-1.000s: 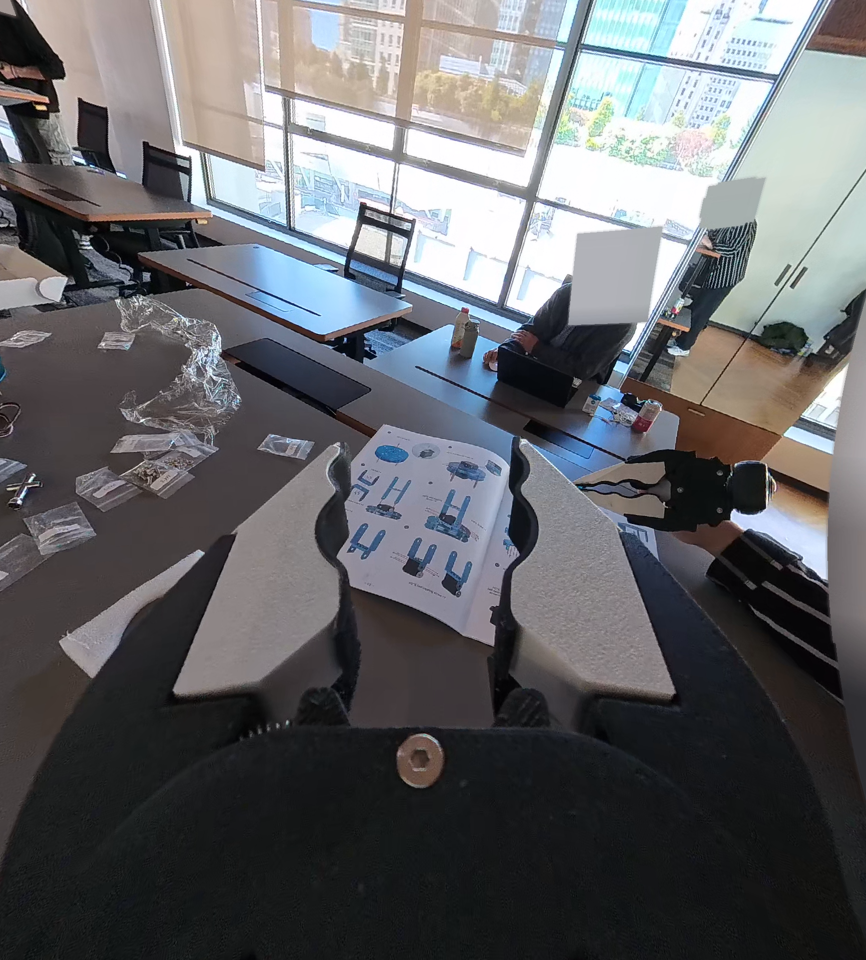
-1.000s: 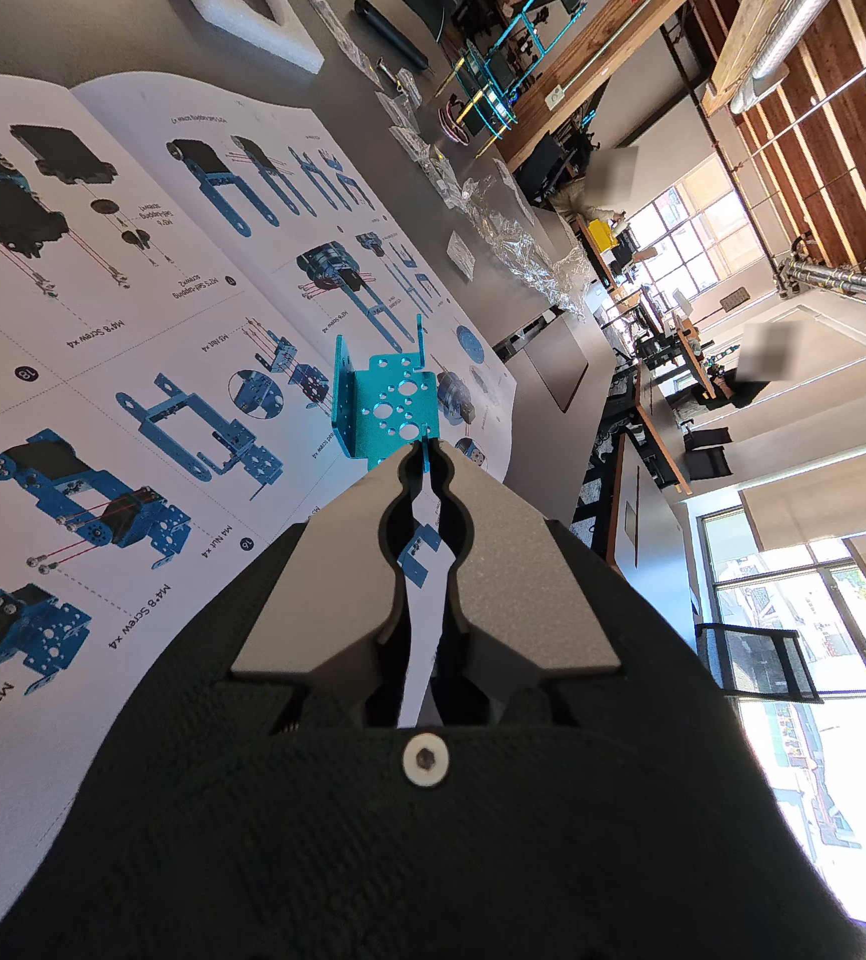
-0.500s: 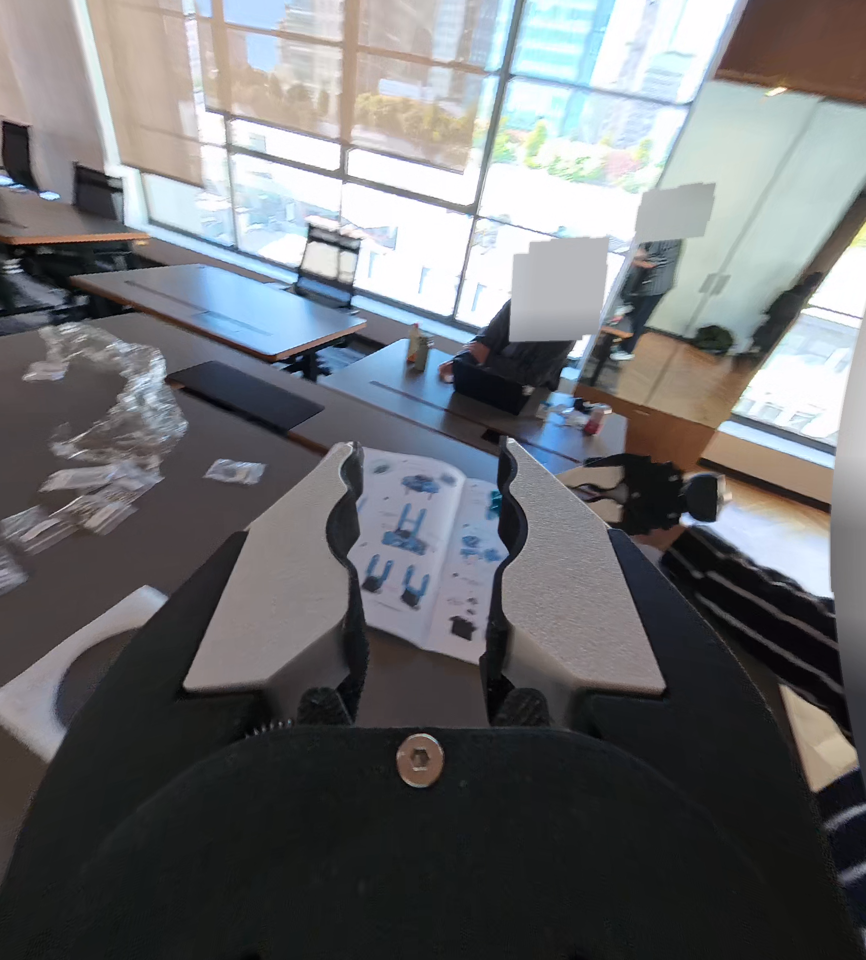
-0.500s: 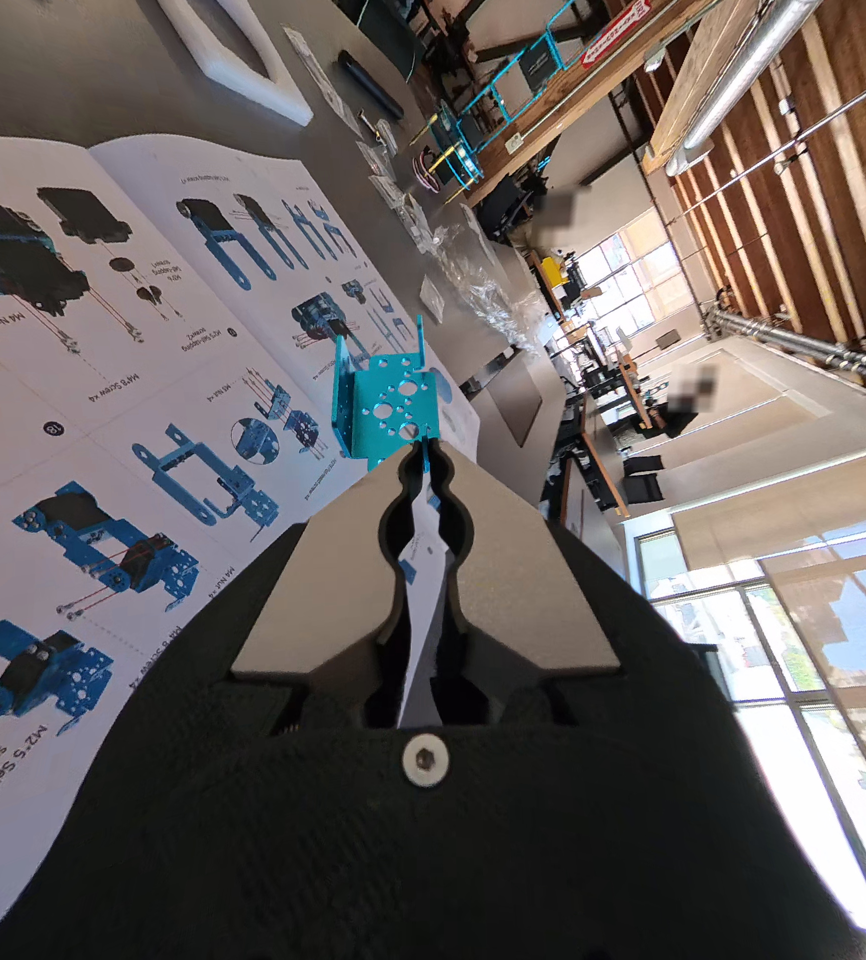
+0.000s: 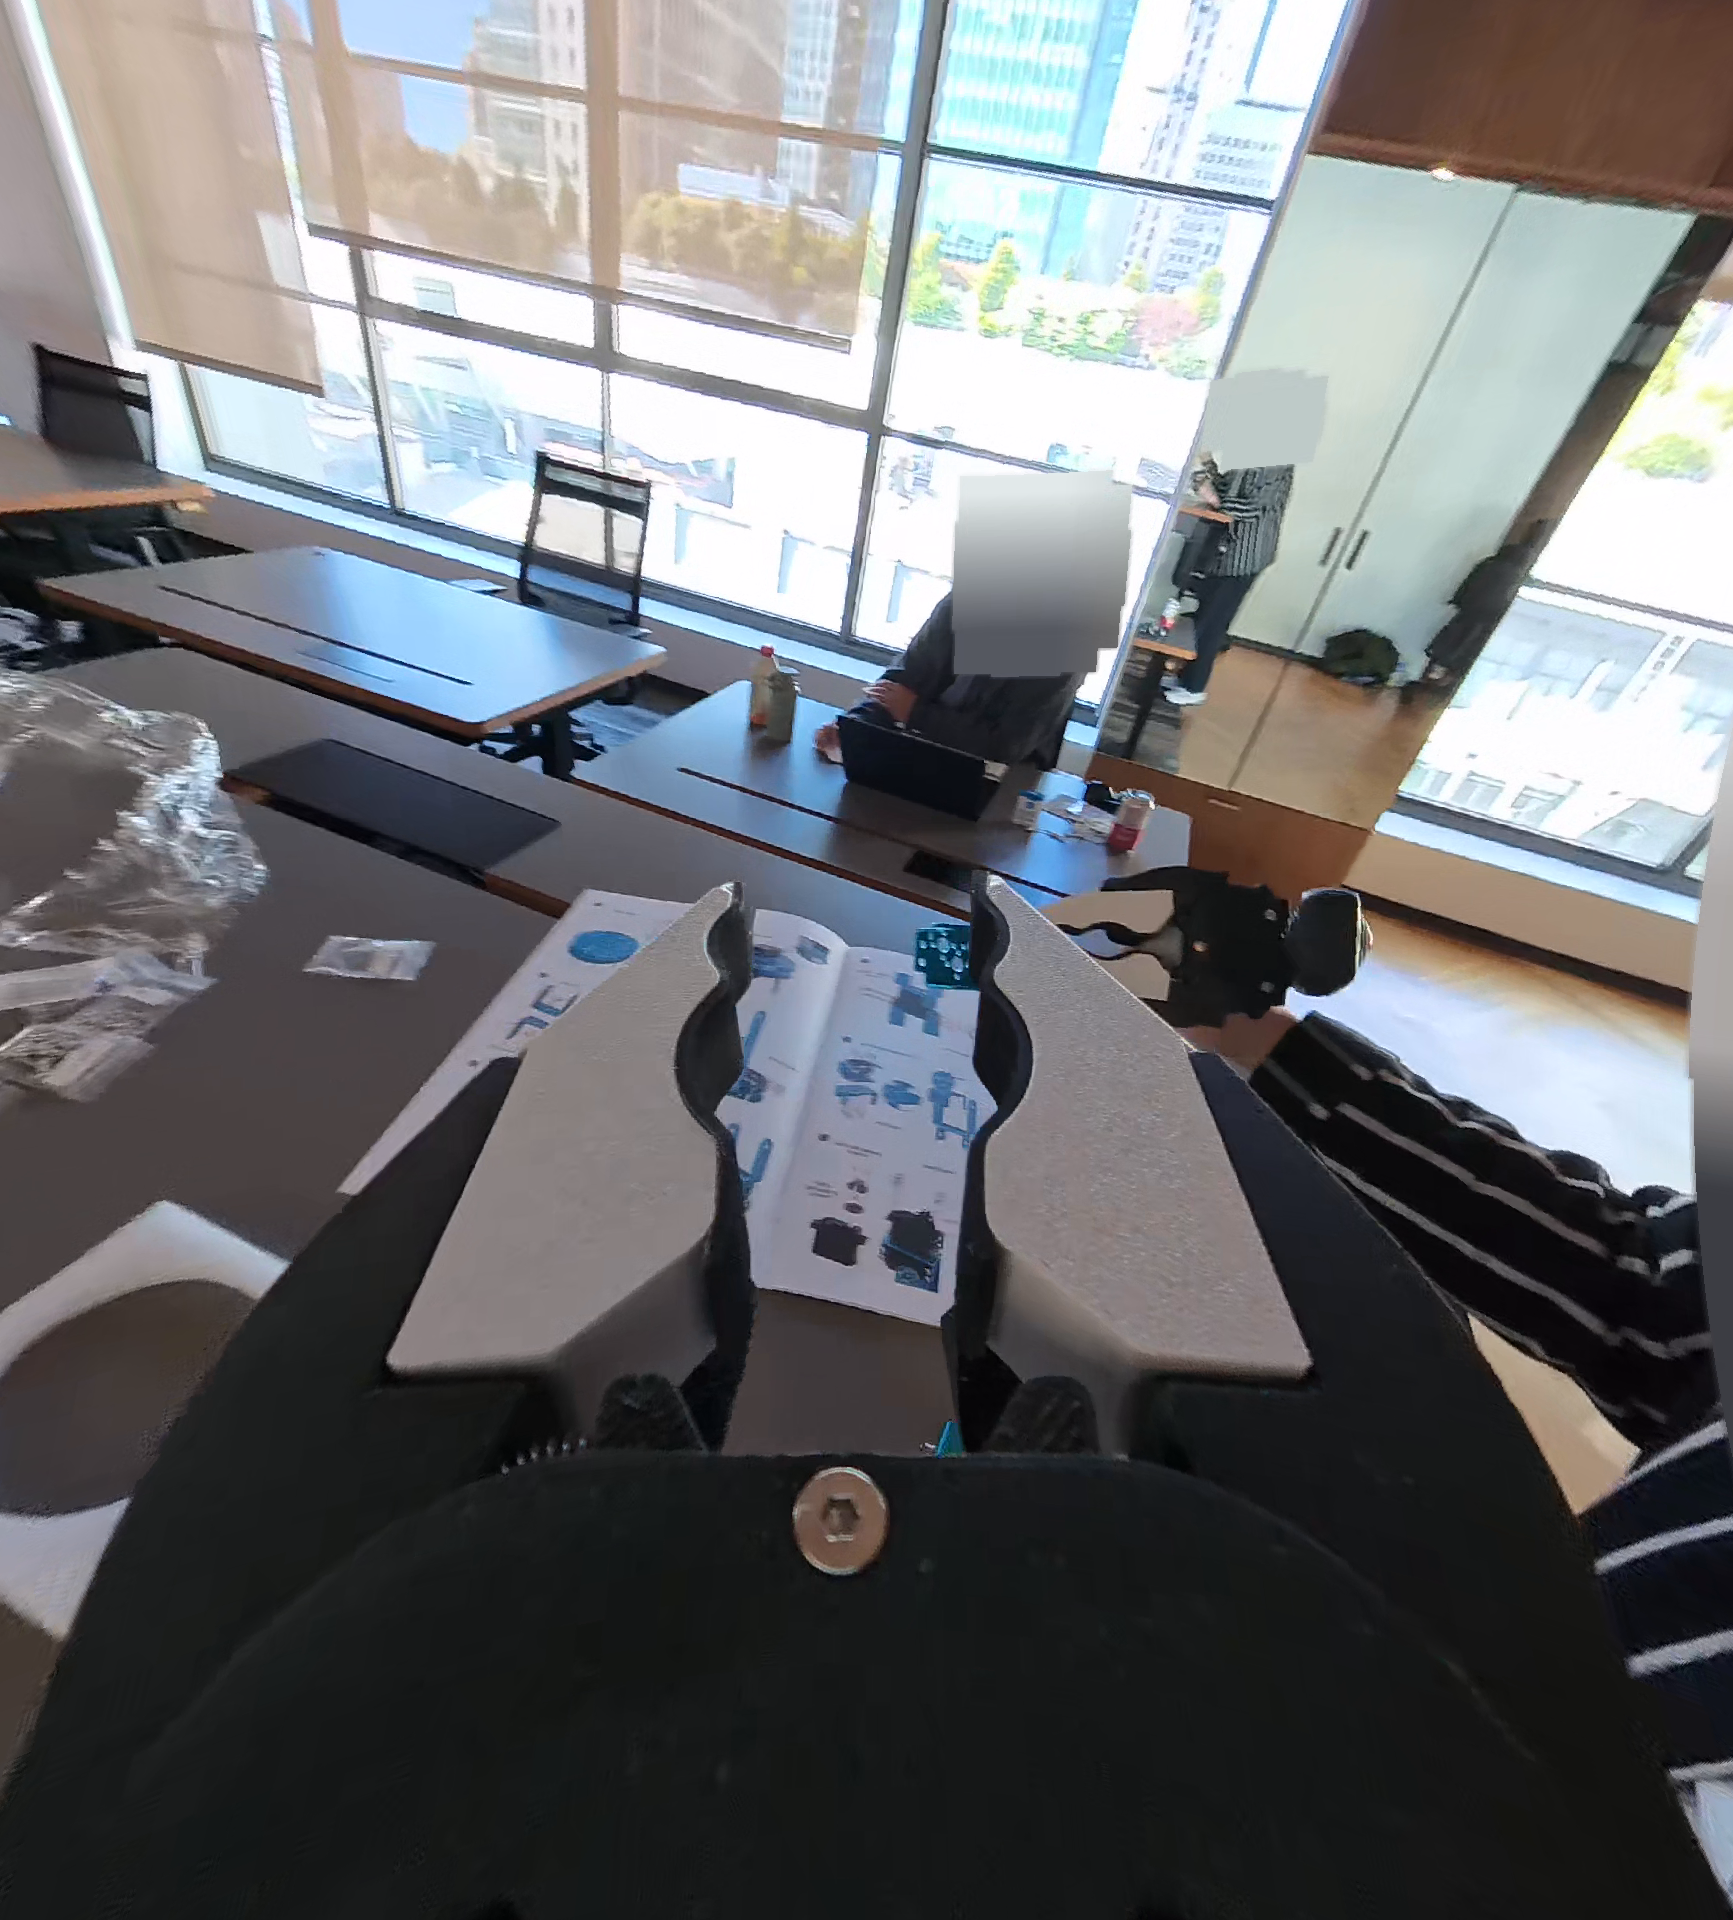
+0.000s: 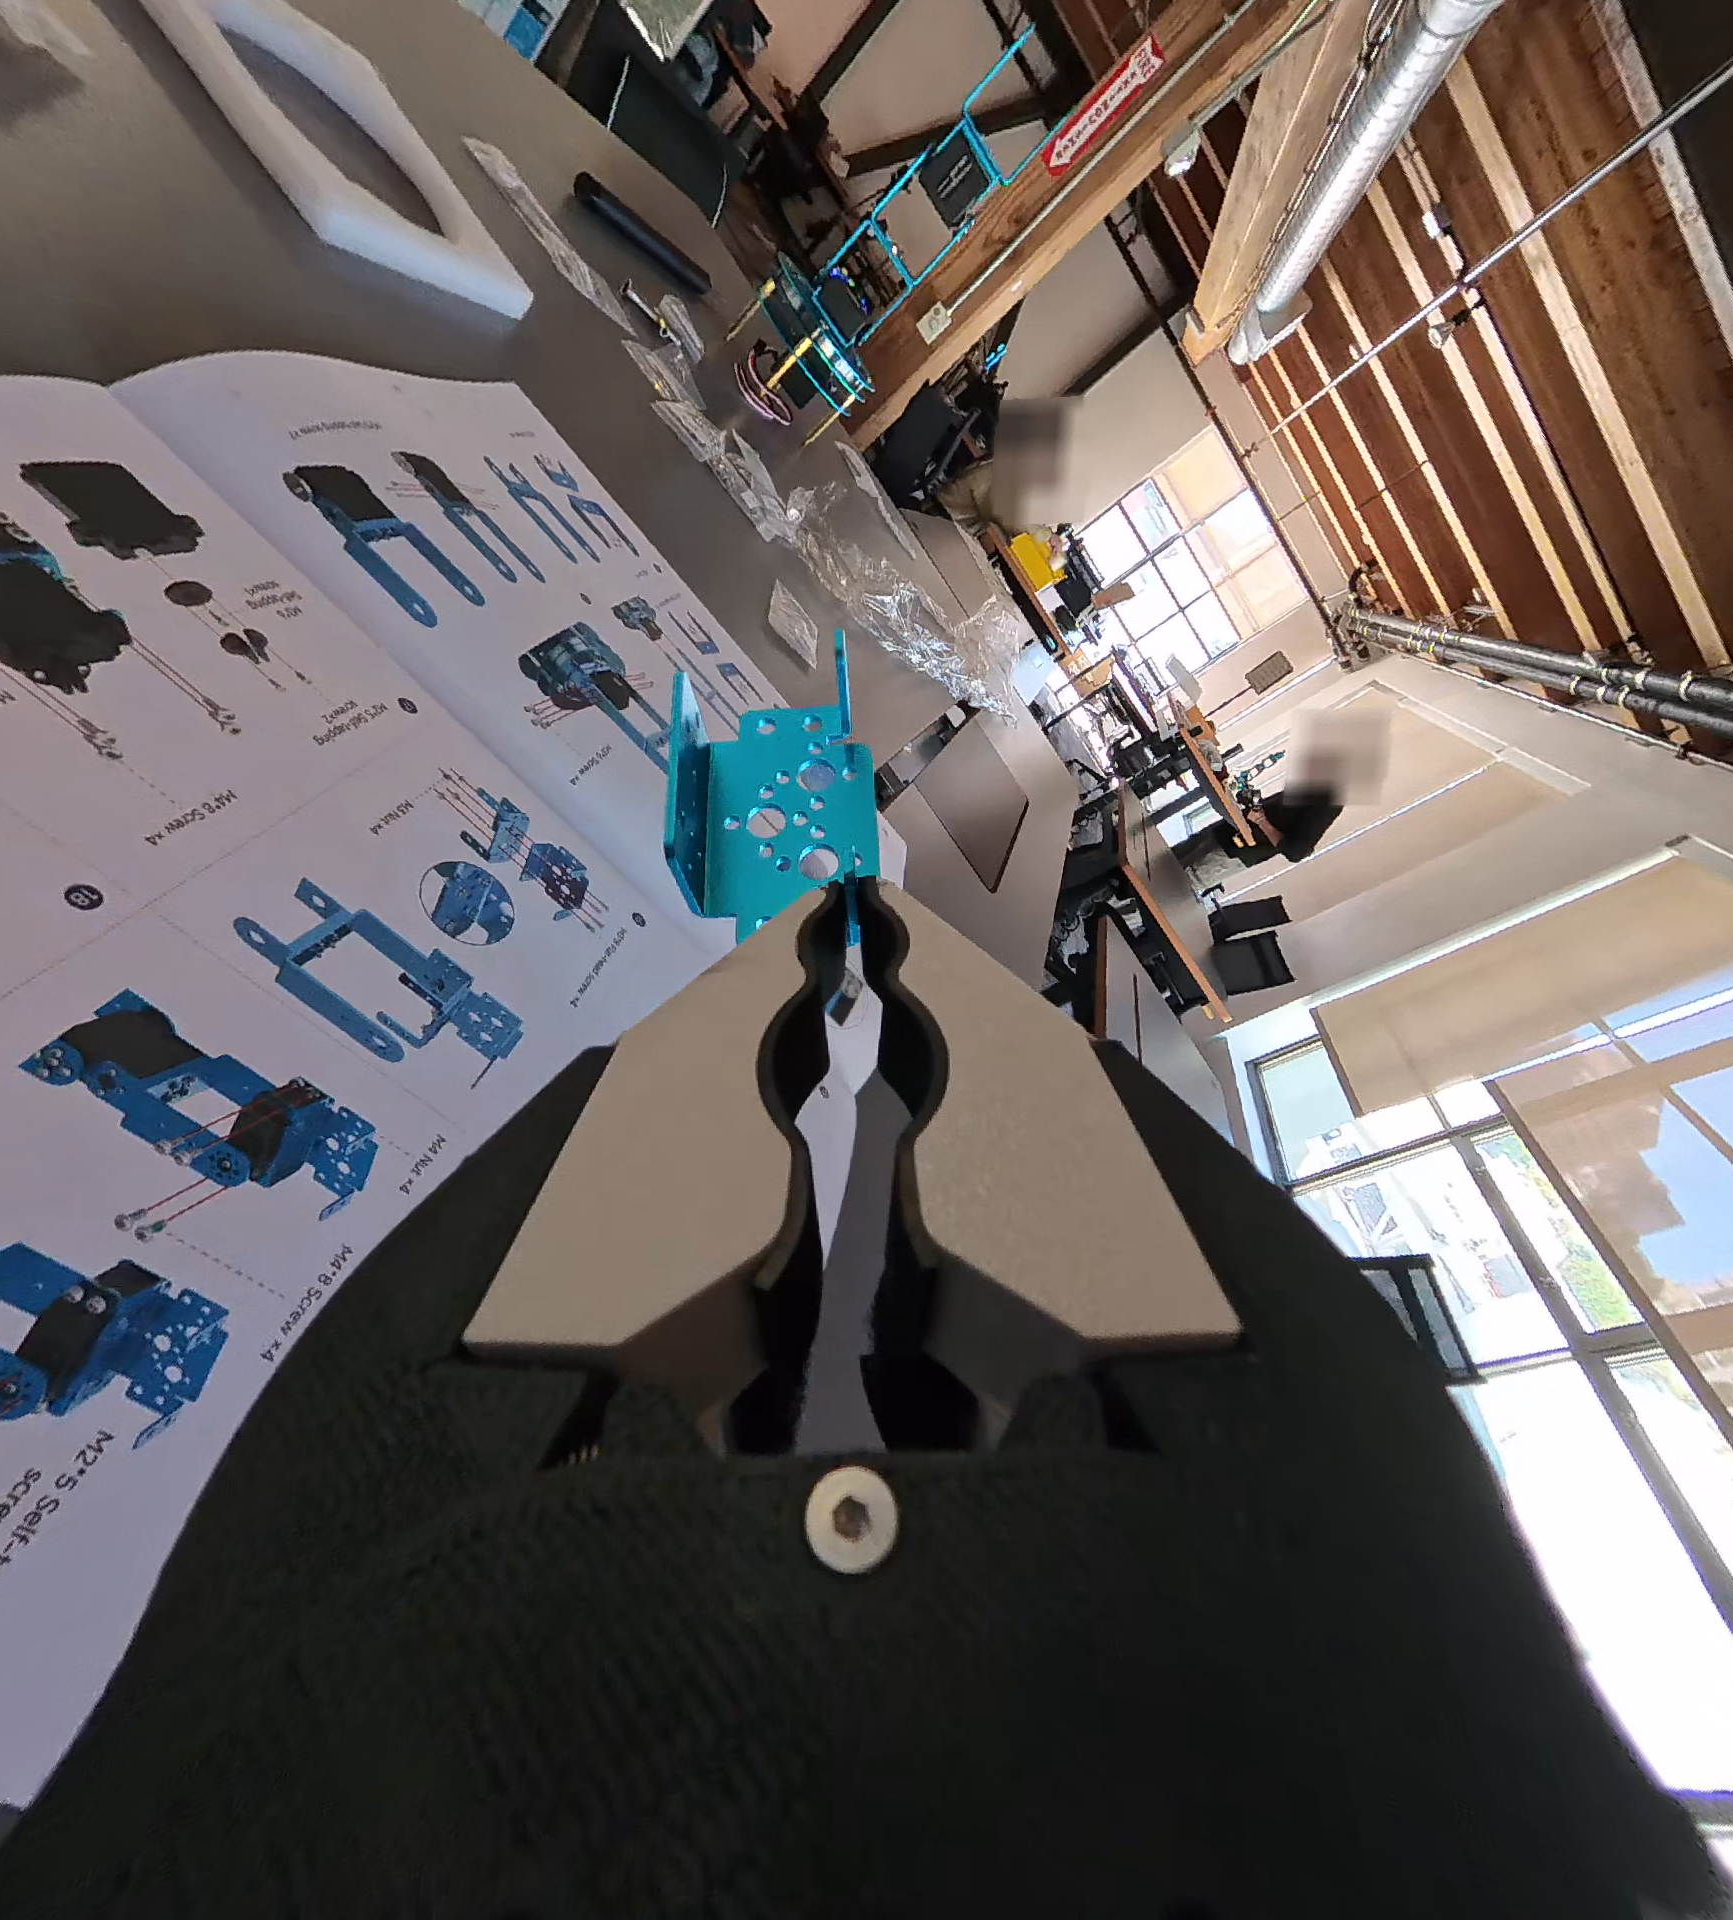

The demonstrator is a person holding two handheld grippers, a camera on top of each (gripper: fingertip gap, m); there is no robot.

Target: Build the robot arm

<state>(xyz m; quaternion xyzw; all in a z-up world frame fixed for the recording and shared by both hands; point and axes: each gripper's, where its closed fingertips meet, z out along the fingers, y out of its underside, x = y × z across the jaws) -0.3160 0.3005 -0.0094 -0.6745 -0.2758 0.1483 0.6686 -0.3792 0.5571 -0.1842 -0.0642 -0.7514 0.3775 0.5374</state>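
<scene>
Bracket (image 6: 774,821), teal and full of holes, is pinched by one flange at the very tips of the right gripper (image 6: 849,902), jaws nearly together on the thin metal. It hangs above the open instruction booklet (image 6: 218,727), over the page edge nearest the far side of the worktop (image 6: 62,187); whether its lower flange touches the paper, I cannot tell. From the left wrist view the same bracket (image 5: 943,954) shows as a small teal spot beyond the right-hand fingertip.

Left gripper (image 5: 854,914) hovers above the near part of the worktop with its jaws set wide and nothing between them, looking down on the booklet (image 5: 841,1101).

Around it all: a white foam frame (image 5: 62,1382) at the near left edge, a crumpled clear plastic bag (image 5: 114,831) and small parts bags (image 5: 368,956) toward the far left. More teal framework (image 6: 820,301) stands at the distant end.

As for progress: one loose piece lifted, nothing seen joined to it, and the small bags appear unopened.
</scene>
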